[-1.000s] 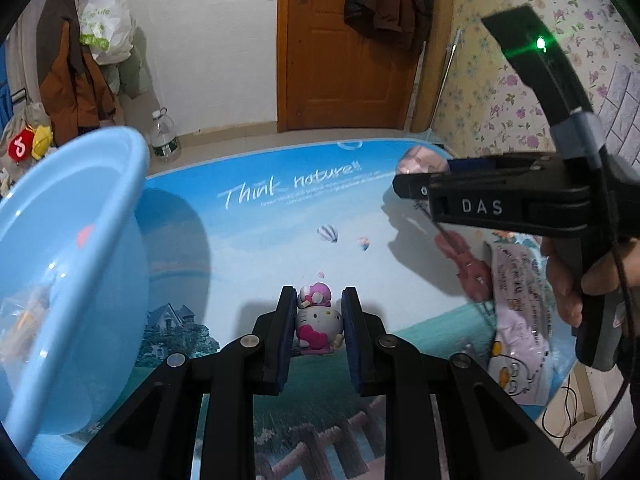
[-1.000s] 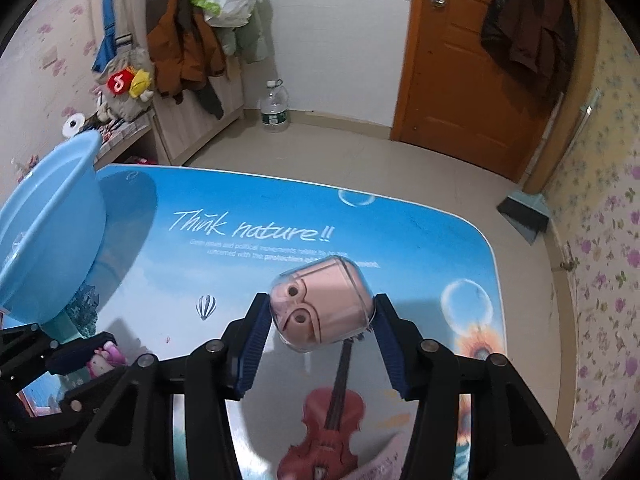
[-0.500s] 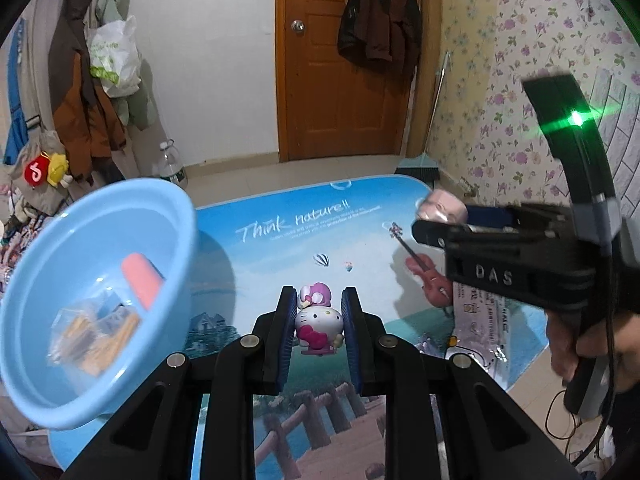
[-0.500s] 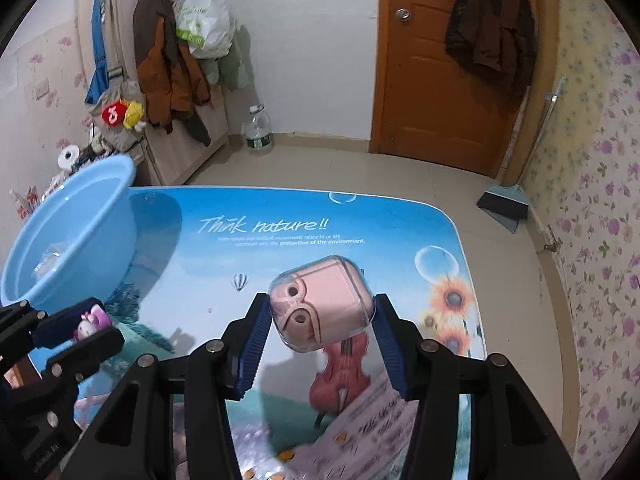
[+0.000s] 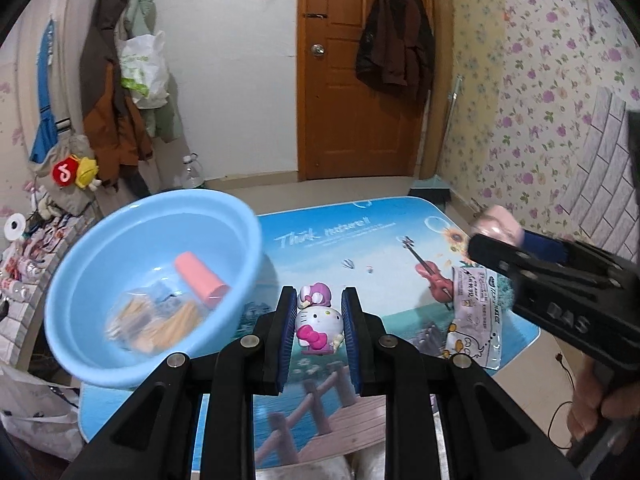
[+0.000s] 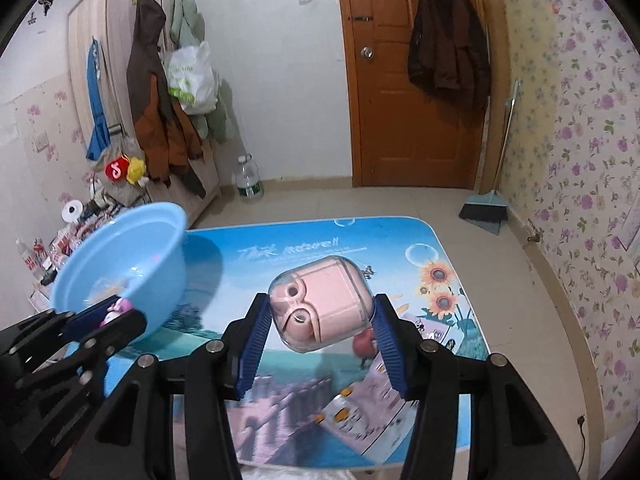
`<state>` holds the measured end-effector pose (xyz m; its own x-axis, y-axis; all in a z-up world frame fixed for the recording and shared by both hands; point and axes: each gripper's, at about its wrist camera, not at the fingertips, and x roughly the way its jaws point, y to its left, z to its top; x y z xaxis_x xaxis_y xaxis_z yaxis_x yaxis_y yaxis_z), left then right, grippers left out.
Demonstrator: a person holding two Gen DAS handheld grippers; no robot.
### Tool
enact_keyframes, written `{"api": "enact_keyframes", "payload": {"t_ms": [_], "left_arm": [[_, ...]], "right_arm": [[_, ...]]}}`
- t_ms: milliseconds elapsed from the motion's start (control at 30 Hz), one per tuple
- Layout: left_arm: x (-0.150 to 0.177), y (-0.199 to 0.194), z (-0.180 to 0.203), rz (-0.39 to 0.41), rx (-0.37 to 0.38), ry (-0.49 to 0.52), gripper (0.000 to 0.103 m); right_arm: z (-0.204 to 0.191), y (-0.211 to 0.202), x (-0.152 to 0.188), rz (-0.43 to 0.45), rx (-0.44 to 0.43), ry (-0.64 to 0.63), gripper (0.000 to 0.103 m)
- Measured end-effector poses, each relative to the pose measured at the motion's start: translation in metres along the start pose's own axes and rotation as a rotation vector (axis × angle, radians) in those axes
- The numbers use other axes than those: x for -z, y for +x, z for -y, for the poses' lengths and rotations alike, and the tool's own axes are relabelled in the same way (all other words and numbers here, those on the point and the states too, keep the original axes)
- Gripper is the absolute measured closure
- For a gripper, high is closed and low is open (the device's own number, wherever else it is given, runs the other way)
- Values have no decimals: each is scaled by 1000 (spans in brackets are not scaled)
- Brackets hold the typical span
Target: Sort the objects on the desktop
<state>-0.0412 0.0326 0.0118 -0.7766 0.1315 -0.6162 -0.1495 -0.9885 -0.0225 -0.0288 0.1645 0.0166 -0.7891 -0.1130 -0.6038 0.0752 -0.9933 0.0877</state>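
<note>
- Carrying step: the left gripper (image 5: 318, 322) fingers pinch the cat figurine (image 5: 318, 322); the right gripper (image 6: 320, 312) fingers pinch the pink earbud case (image 6: 320, 308), both above the surface (image 6: 248, 256).
- Next, I judge: carry each over the blue basin (image 5: 152, 280), then spread the fingers.

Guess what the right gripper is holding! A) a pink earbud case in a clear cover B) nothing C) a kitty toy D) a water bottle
A: the right gripper has its blue pads pressed on the pink earbud case; the left gripper holds the kitty toy.
</note>
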Motion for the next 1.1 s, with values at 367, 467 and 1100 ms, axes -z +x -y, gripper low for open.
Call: {"api": "enact_keyframes", "payload": {"t_ms": [367,467,1100], "left_arm": [[8,-27,-31,34,-44,-37,82],[7,-28,-31,34,-43,-40,82],[5,-30,-41,44,-68,-44,82]], "right_arm": [[-20,-24,13,1,2,28,50],[-28,-27,12,-1,7,8,50],[-48,-27,20,-23,1,-24,50]]}}
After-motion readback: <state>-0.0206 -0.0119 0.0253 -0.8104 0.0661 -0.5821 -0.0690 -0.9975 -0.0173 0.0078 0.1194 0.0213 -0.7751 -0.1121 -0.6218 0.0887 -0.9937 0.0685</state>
